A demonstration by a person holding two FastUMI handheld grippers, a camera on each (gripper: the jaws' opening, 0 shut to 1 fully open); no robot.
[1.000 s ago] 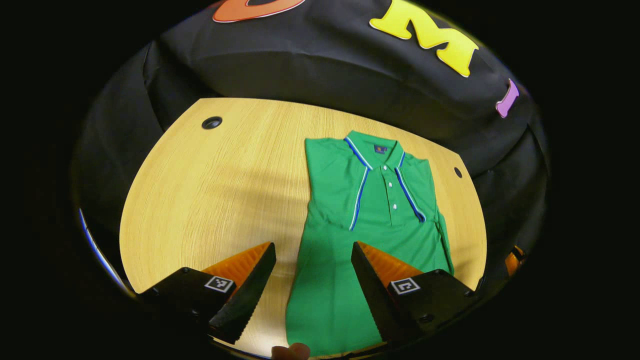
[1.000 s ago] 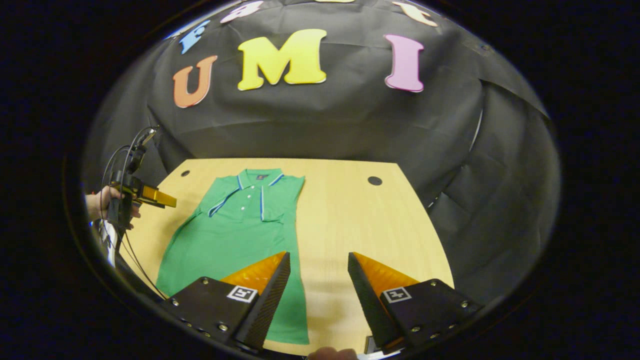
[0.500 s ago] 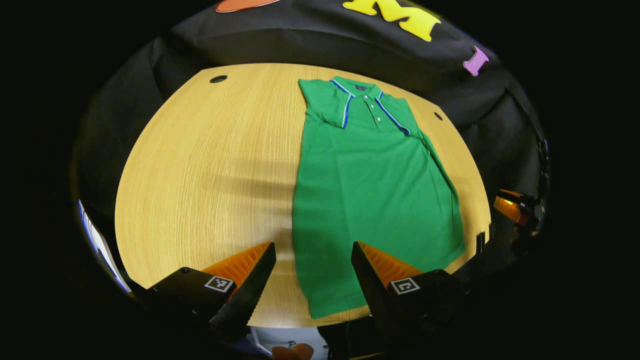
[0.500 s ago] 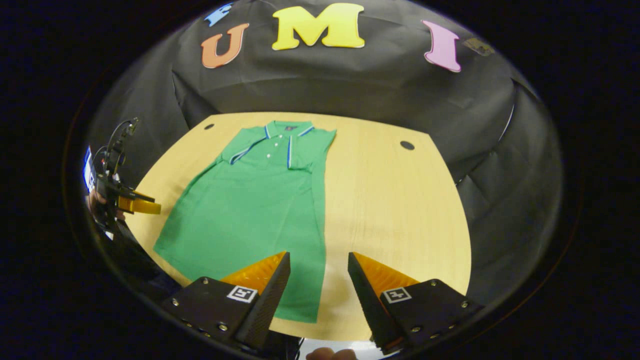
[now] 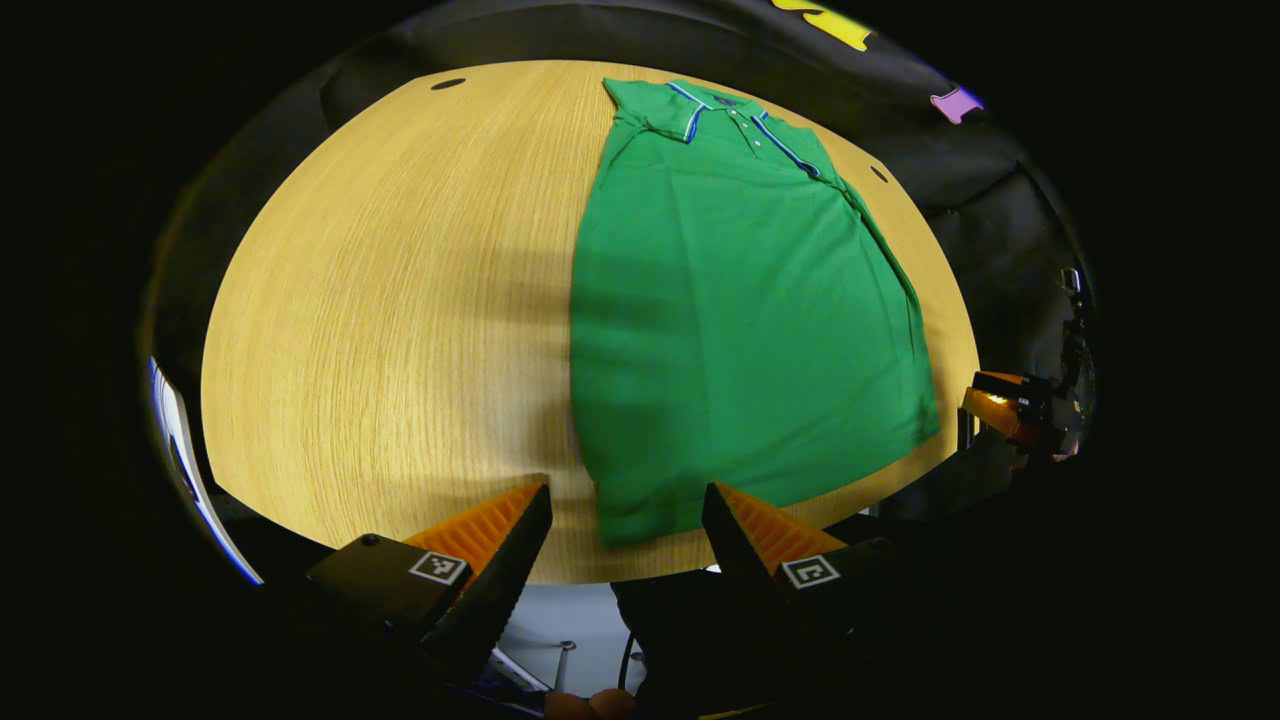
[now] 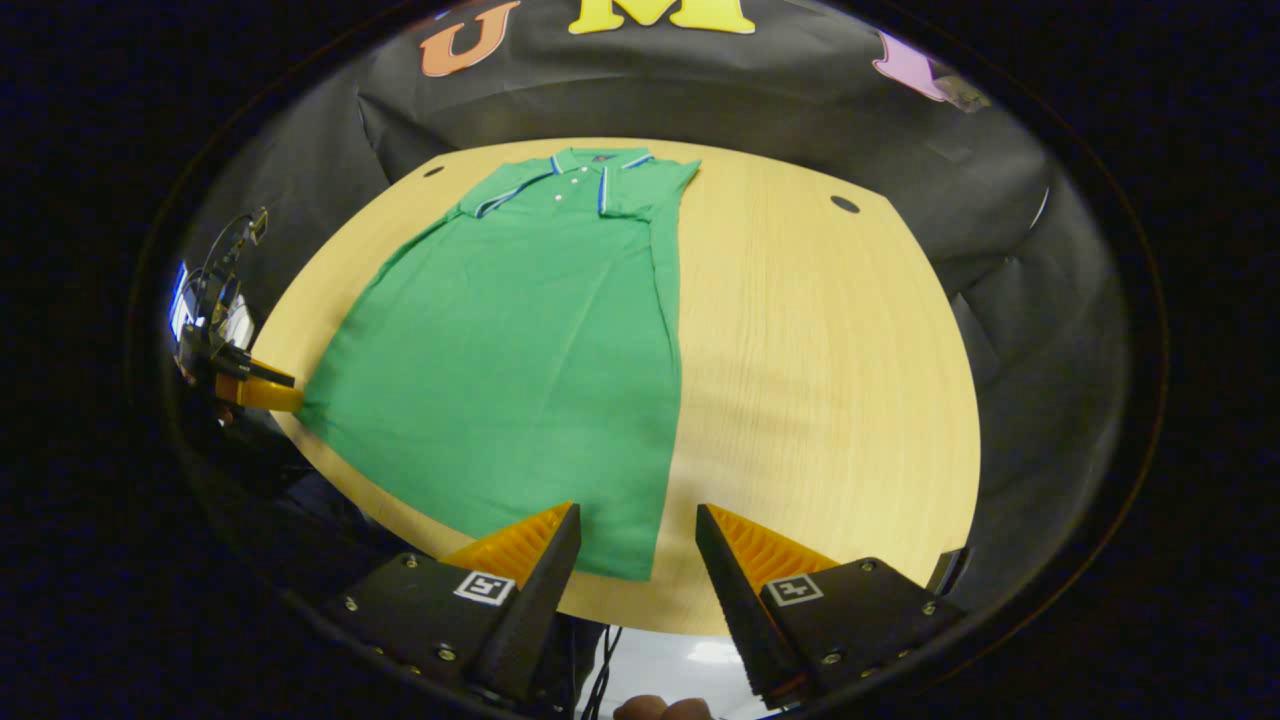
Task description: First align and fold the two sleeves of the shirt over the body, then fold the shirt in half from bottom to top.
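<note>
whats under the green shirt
The green shirt lies flat on the wooden table, whose top shows bare all around it. Anything between cloth and wood is covered; no bulge suggests an object there.

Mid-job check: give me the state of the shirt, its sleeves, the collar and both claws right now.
Green shirt: flat on the table, front up, not yet folded bottom to top.
Sleeves: folded in over the body.
Collar: at the far end, lying flat.
Bottom hem: near the table's front edge, flat.
Left claw: open, empty, above the hem corner.
Right claw: open, empty, above the other hem corner.
</note>
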